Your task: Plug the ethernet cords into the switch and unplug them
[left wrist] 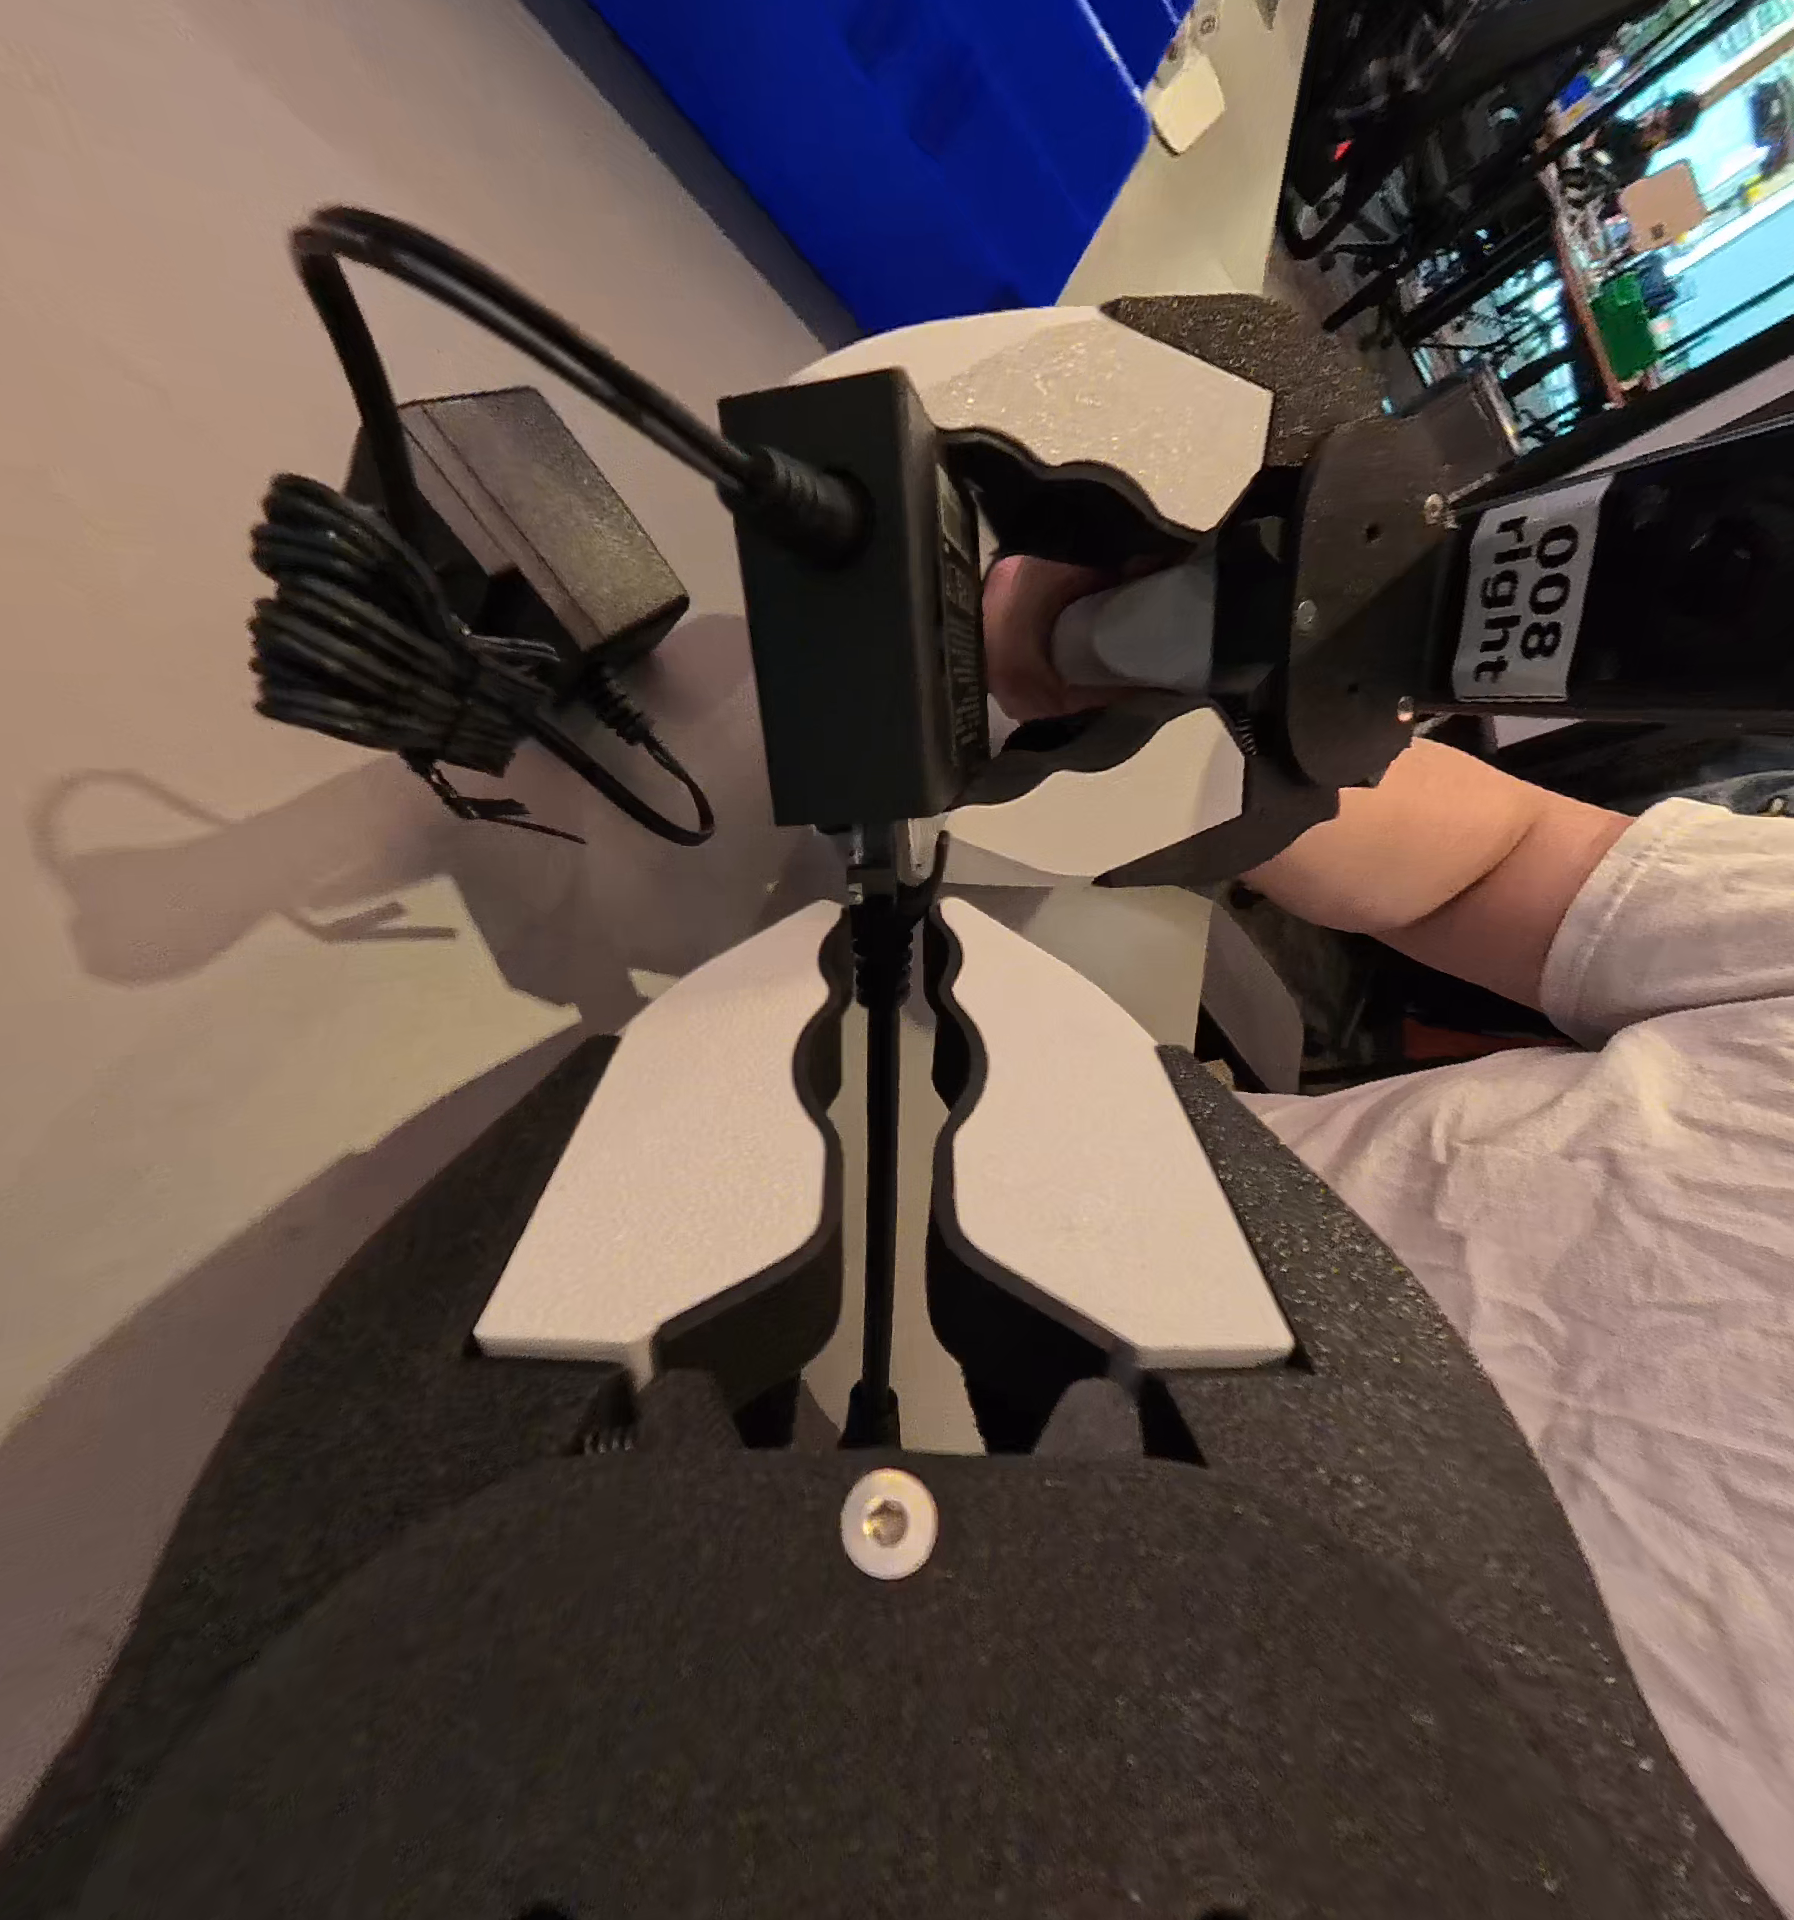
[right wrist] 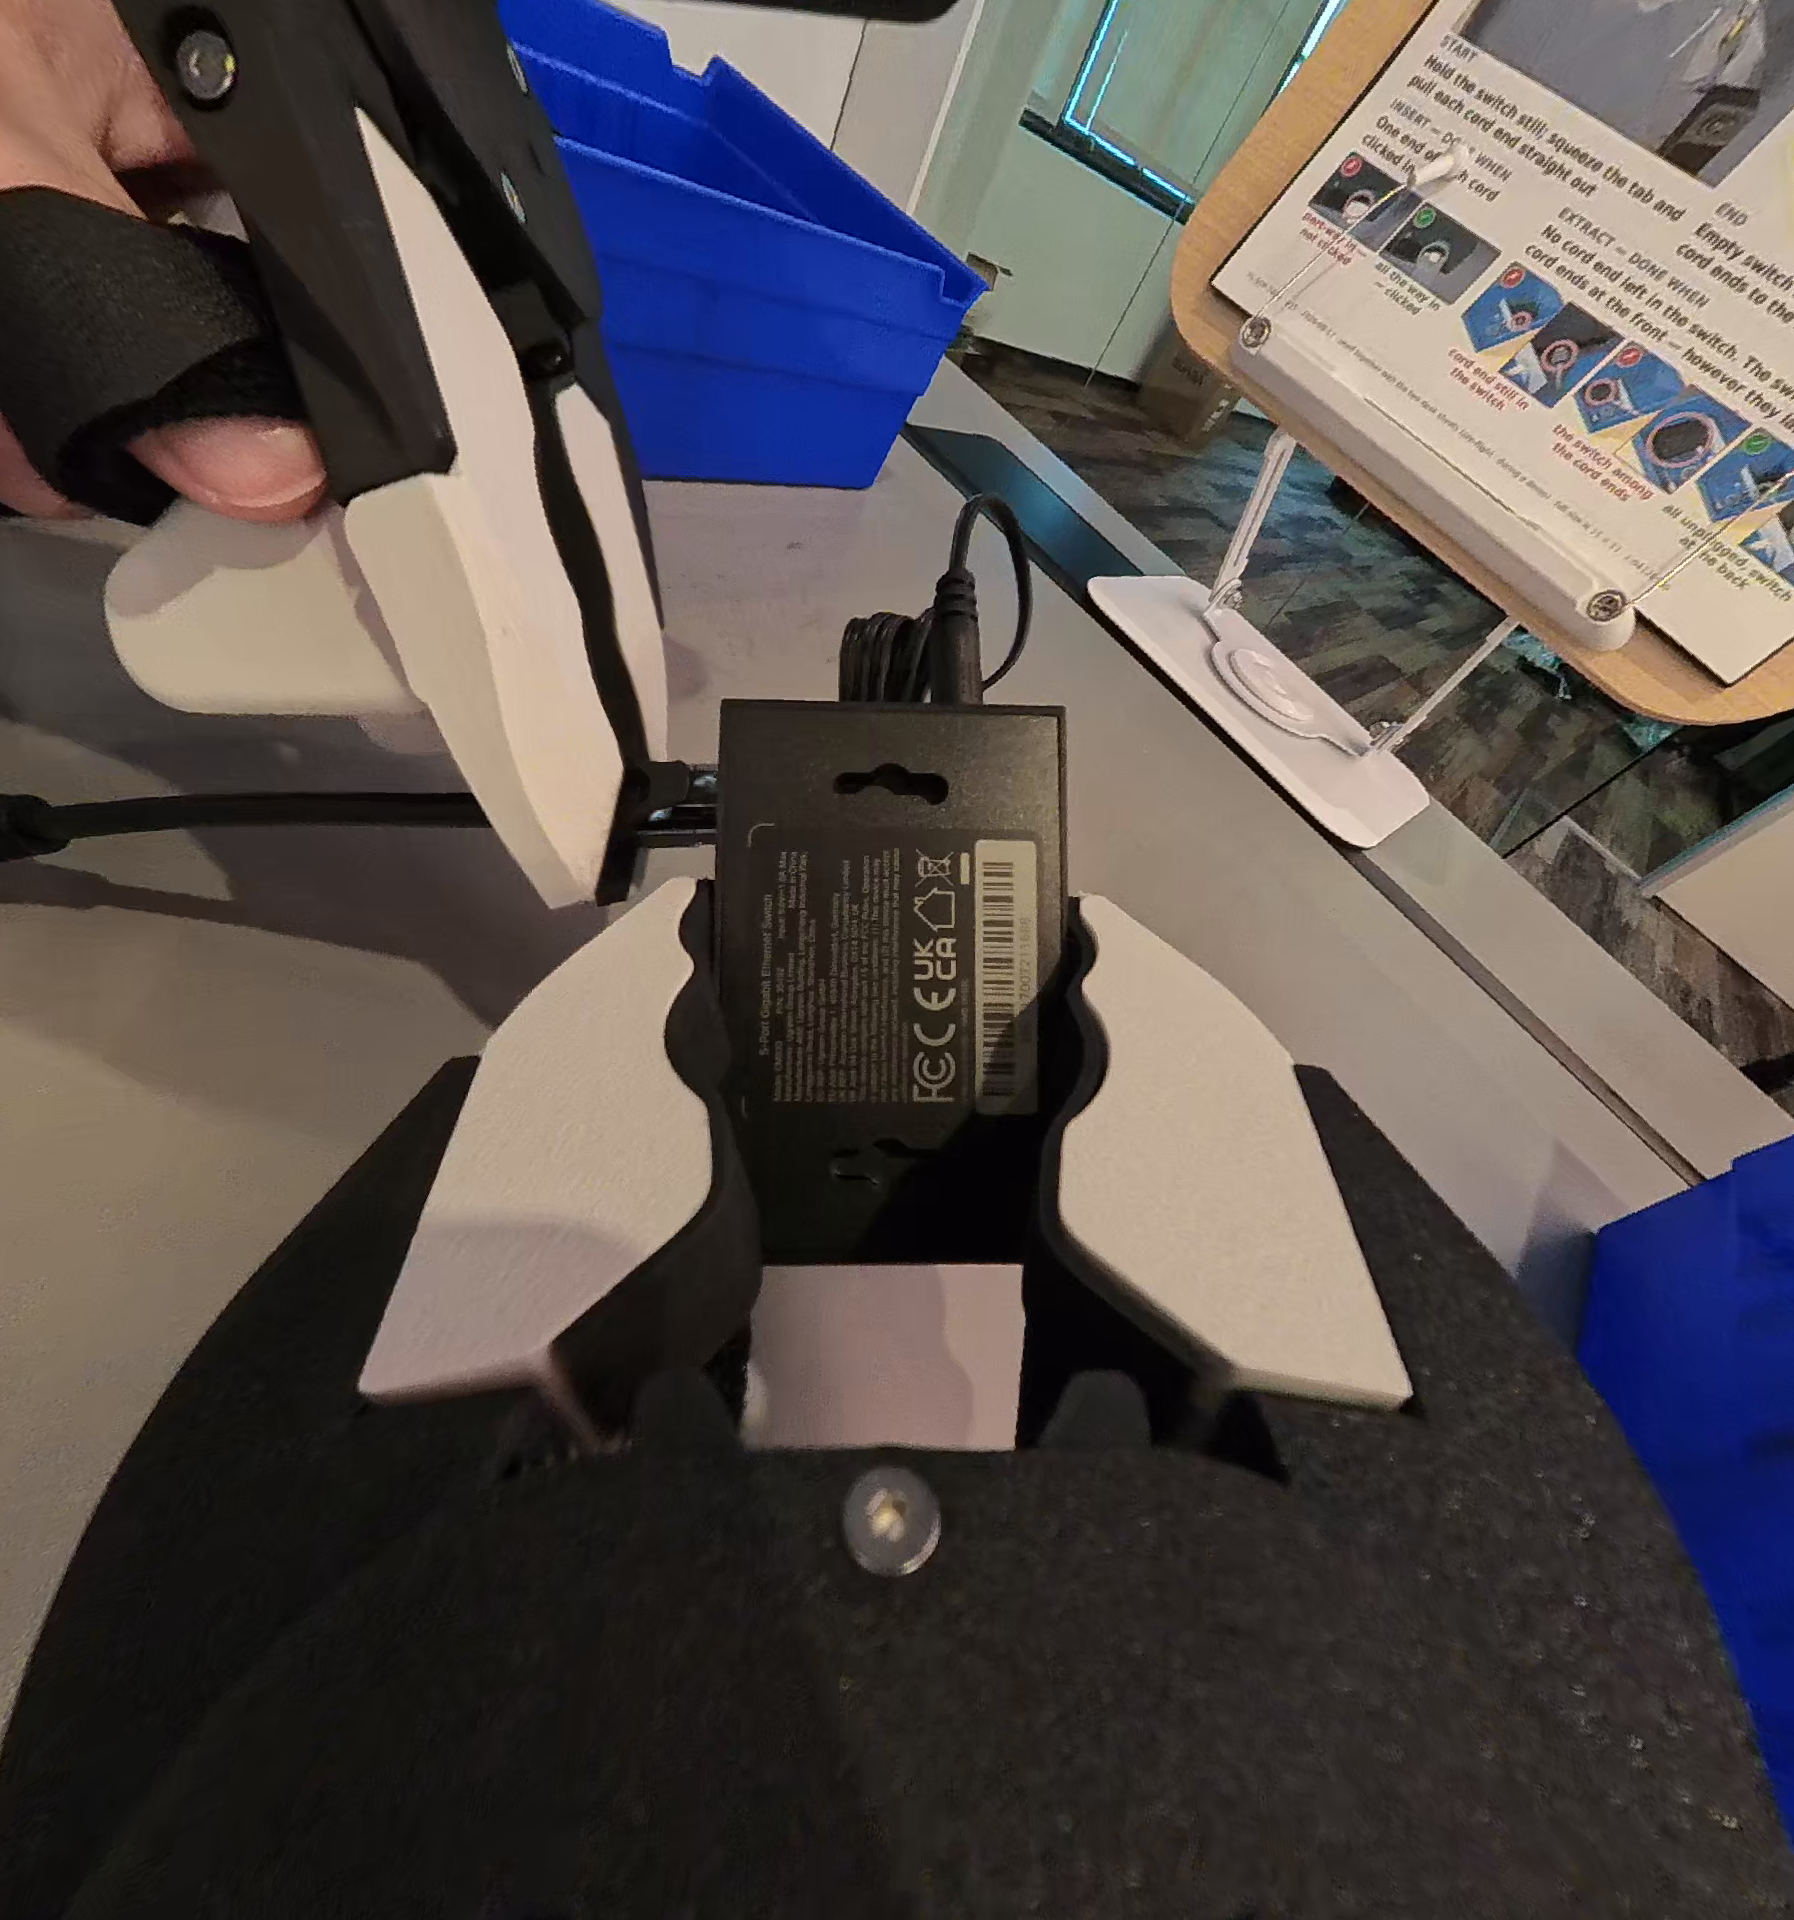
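My right gripper [right wrist: 891, 914] is shut on the black switch [right wrist: 872, 997] and holds it off the table, label side towards its camera. In the left wrist view the switch [left wrist: 841, 623] hangs end-on between the right gripper's fingers [left wrist: 1080, 416]. My left gripper [left wrist: 880, 925] is shut on the ribbed boot of a black ethernet cord [left wrist: 880, 1143]. The cord's plug [left wrist: 872, 852] sits at a port on the switch's near edge. In the right wrist view the left gripper [right wrist: 628, 831] holds that plug [right wrist: 680, 795] against the switch's left side.
A black power cable [left wrist: 519, 312] runs from the switch to a power adapter [left wrist: 540, 520] and a coiled cable bundle [left wrist: 373, 623] on the grey table [left wrist: 145, 416]. Blue bins [right wrist: 768, 291] stand behind. An instruction board on a white stand [right wrist: 1547, 312] is at the right, near the table edge.
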Demonstrator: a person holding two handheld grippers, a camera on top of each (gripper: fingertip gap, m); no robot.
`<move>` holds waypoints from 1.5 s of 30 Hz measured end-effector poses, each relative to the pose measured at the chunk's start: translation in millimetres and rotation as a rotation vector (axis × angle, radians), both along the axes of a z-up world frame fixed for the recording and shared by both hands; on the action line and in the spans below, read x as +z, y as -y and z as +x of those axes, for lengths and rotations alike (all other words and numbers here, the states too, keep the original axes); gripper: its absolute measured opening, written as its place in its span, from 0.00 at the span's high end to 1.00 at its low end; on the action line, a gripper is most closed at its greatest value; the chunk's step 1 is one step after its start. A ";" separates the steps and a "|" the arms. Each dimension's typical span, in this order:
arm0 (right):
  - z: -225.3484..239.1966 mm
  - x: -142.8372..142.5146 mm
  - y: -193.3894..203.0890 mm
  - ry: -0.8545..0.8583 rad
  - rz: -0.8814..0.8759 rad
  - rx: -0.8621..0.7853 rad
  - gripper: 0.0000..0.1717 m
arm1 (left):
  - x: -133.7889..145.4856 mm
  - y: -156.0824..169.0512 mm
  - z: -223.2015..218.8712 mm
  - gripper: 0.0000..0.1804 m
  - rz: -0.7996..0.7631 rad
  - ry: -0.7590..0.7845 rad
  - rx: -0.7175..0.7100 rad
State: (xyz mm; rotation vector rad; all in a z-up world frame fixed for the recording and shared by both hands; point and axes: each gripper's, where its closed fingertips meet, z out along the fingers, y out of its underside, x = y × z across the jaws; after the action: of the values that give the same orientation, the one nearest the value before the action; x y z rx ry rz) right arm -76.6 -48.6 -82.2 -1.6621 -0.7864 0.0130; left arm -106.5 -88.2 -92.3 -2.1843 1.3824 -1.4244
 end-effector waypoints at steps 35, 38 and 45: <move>-8.6 -24.7 7.2 0.129 -0.128 0.084 0.65 | -18.6 7.1 -8.1 0.95 -0.037 -0.091 -0.023; -7.9 -26.1 7.2 0.136 -0.131 0.070 0.65 | -20.0 6.4 -7.5 0.95 -0.036 -0.094 -0.022; -10.4 -29.4 9.2 0.154 -0.138 0.083 0.65 | -23.5 7.4 -9.1 0.95 -0.038 -0.103 -0.036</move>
State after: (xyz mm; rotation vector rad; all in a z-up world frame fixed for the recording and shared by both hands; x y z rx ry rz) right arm -86.9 -57.8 -111.7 -1.7748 -0.9895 -0.0020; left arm -115.6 -95.6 -115.9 -2.2972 1.4473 -1.3790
